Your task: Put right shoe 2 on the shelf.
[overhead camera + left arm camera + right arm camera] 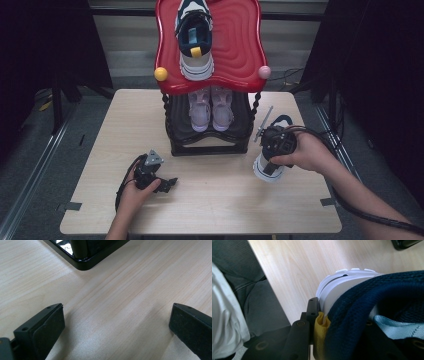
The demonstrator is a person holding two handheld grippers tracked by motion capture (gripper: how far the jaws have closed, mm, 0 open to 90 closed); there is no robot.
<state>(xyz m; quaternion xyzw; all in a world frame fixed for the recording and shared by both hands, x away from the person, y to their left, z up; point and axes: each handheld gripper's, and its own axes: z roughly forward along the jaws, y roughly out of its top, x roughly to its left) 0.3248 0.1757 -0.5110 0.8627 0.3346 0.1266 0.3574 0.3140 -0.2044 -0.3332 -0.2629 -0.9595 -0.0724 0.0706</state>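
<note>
My right gripper point(276, 143) is shut on a navy and white sneaker point(266, 171) at the table's right side, heel end down, beside the rack. In the right gripper view one black finger point(312, 308) presses the yellow heel tab point(320, 327) against the sneaker's navy collar point(372, 297); its white sole point(337, 283) hangs above the wood. The matching sneaker point(195, 40) lies on the rack's red top shelf point(240, 45). At the front left my left gripper point(168, 184) rests on the table, open, with bare wood between its jaws point(117, 308).
A pair of pink shoes point(211, 107) sits on the black lower shelf of the rack, whose base corner point(85, 263) is just ahead of my left gripper. The wooden table point(215, 205) ends near the person's lap point(249, 290). Dark curtains flank both sides.
</note>
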